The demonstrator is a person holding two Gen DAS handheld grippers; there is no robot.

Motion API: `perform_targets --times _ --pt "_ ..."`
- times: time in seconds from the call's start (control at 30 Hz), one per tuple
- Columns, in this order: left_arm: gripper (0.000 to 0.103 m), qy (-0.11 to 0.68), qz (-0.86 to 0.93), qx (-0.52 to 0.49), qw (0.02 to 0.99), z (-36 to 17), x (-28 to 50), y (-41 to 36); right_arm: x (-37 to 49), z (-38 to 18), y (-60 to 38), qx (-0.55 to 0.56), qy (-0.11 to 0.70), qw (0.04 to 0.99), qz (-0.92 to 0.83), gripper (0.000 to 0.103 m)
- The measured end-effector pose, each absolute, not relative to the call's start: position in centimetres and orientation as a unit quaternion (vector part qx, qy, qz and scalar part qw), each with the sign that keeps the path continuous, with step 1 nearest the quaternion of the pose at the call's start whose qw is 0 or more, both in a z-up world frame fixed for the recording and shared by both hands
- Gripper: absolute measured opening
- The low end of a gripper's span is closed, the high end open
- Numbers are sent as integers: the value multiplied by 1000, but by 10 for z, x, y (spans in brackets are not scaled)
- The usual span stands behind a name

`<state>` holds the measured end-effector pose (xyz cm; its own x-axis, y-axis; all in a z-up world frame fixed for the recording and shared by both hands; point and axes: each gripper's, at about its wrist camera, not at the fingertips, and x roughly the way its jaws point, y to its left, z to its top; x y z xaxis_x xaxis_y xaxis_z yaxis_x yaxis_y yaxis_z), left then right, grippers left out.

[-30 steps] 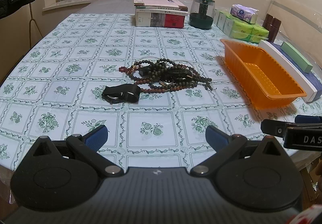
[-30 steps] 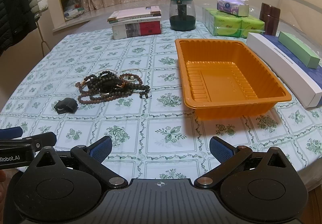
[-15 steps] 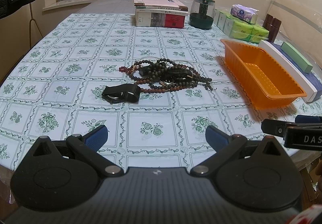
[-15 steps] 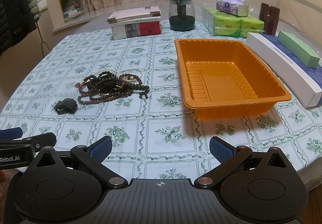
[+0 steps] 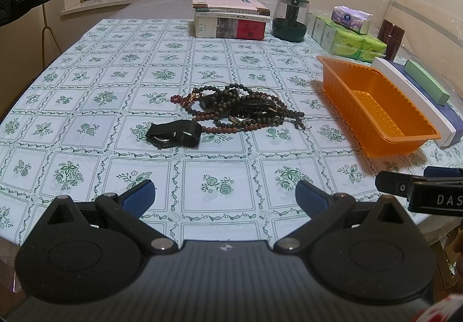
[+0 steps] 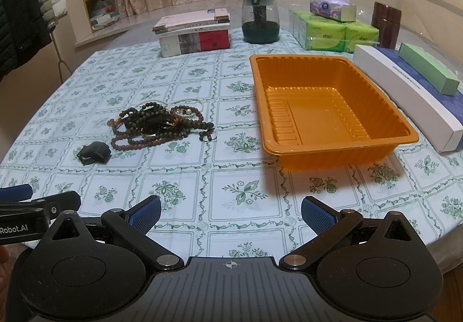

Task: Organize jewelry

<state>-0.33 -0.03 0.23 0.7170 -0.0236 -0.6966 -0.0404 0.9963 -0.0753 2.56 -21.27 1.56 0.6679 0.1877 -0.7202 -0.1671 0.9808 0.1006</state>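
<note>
Jewelry heap [image 5: 240, 110] of tangled bead strings on the bench [image 5: 86, 84], well ahead of both sets of jaws. Left gripper [image 5: 224, 197] and right gripper [image 6: 231, 210] spread wide, holding nothing, low over the near edge. Black watch [image 5: 173, 135] just nearer than the beads; empty orange tray [image 6: 405, 131] off right.

"DAS" on the right gripper [image 5: 434, 194]; "Robot.AI" on the left gripper [image 6: 20, 228].
</note>
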Motion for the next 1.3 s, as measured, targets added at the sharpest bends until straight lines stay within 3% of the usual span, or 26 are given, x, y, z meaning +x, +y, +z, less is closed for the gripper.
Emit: perform_targets --times 0.33,0.8,0.87,1.0,1.23,1.3 --pt "102 378 0 -56 924 0 -2 1 27 12 -216 32 398 913 89 103" --pt "102 361 -16 -179 915 -3 26 30 40 29 -304 196 322 926 1 102" --pt "102 354 -13 -176 919 -3 31 30 45 31 -324 210 307 928 -20 90" --pt "102 349 -15 -162 923 -7 42 28 63 29 -367 212 297 928 -68 82" --pt "102 345 -18 -148 927 -18 60 20 96 15 -421 203 302 927 -95 56" --pt "102 344 -19 -157 925 -22 64 18 107 6 -428 204 313 923 -93 54"
